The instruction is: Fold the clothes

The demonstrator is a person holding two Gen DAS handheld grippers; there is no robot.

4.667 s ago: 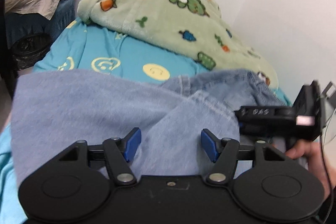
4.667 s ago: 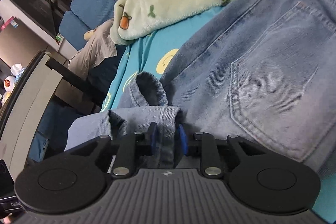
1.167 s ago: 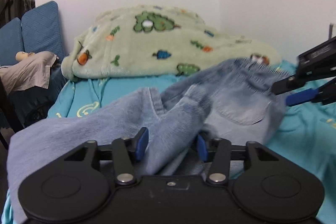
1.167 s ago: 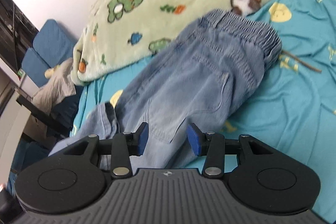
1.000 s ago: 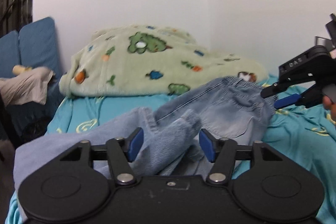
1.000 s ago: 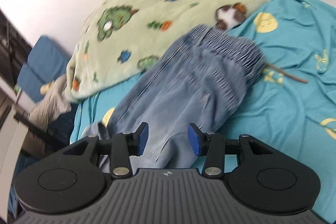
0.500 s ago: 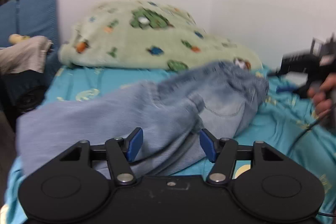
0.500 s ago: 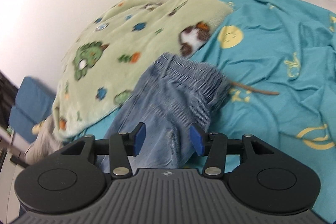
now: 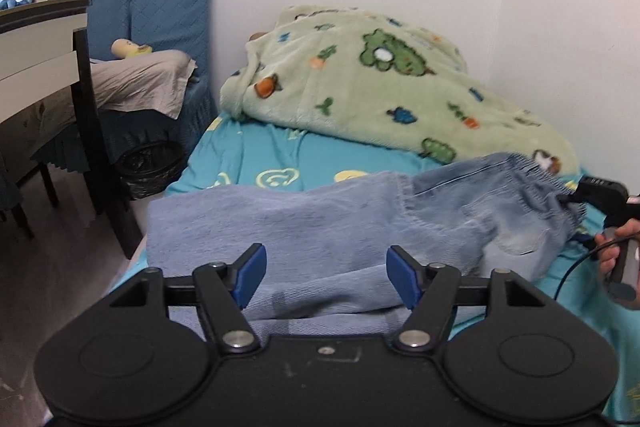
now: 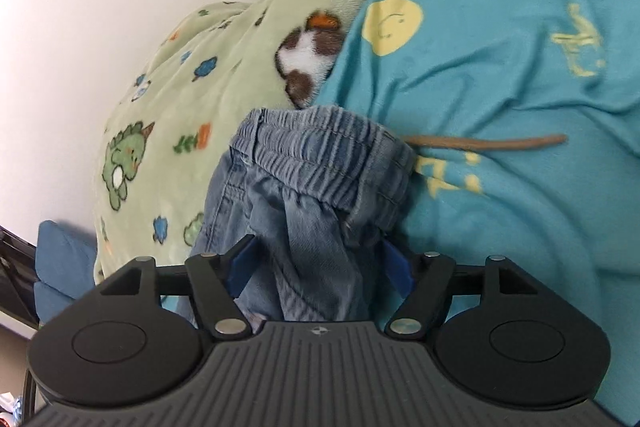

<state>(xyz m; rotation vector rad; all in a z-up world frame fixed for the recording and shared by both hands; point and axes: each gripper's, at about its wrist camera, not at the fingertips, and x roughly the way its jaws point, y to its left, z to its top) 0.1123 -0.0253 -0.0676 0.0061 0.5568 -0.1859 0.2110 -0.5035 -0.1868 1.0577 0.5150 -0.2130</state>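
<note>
Light blue jeans (image 9: pixel 320 211) lie across the teal bed sheet (image 9: pixel 248 155), legs toward me and the elastic waistband (image 10: pixel 320 151) at the far right. My left gripper (image 9: pixel 326 275) hovers over the leg end. Its jaws are opening, denim lies under and between the blue pads (image 9: pixel 250 273), and they do not press on it. My right gripper (image 10: pixel 318 263) is low at the waistband end, and its jaws are opening with bunched denim (image 10: pixel 312 227) between them. In the left wrist view the right gripper (image 9: pixel 576 217) shows at the waistband, held by a hand (image 9: pixel 612 247).
A green fleece blanket (image 9: pixel 380 99) is heaped against the wall behind the jeans. A brown cord (image 10: pixel 480 143) lies on the sheet right of the waistband. Left of the bed are a black bin (image 9: pixel 148 167), a dark table leg (image 9: pixel 96 131) and a blue chair (image 9: pixel 168 7).
The right gripper has dropped to the waistband and its jaws have spread wider. The left gripper has shifted and rolled, its jaws a little wider; the jeans now lie flatter.
</note>
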